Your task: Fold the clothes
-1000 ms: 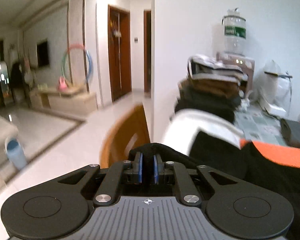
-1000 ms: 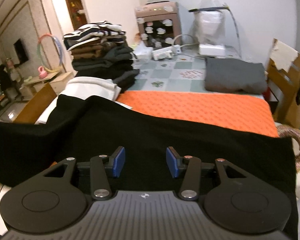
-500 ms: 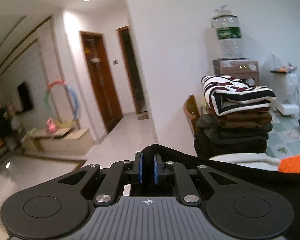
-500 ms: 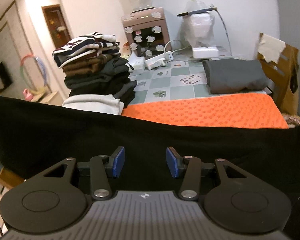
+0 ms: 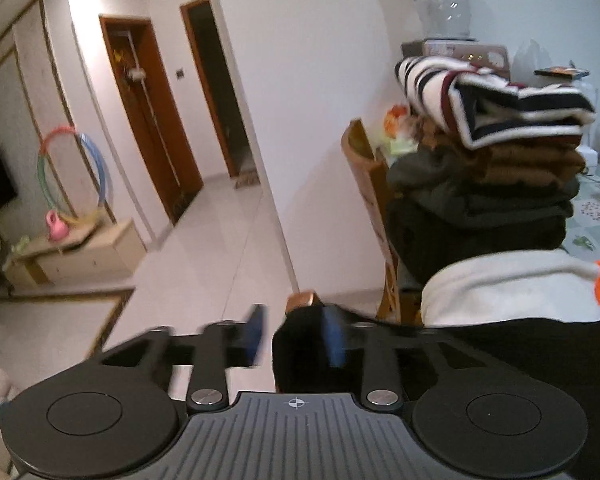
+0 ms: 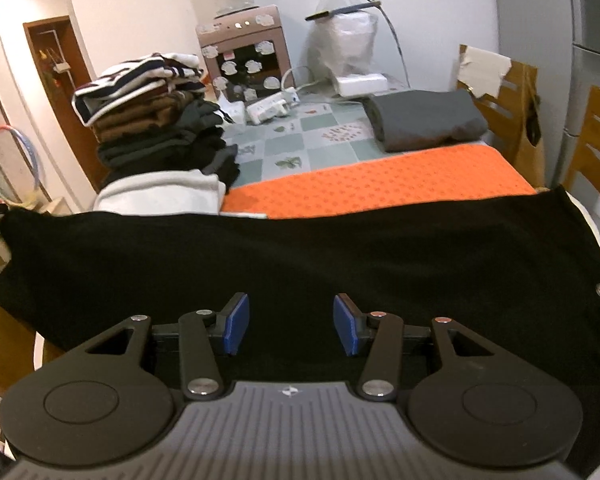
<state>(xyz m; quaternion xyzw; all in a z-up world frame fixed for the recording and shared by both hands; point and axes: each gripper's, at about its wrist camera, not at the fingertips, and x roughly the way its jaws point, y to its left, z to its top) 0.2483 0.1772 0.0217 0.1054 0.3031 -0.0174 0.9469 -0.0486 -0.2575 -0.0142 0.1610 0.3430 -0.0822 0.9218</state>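
Both tongs, left and right, gape over black garment.

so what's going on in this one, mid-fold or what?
Clothes folding with two handheld grippers. A black garment is spread across the near edge of the table, partly over the orange mat. The left gripper is open, blurred, with a corner of the black fabric bunched against its right finger. The right gripper is open, holding nothing, with the garment right in front of it. A stack of folded clothes and a folded grey garment sit further back.
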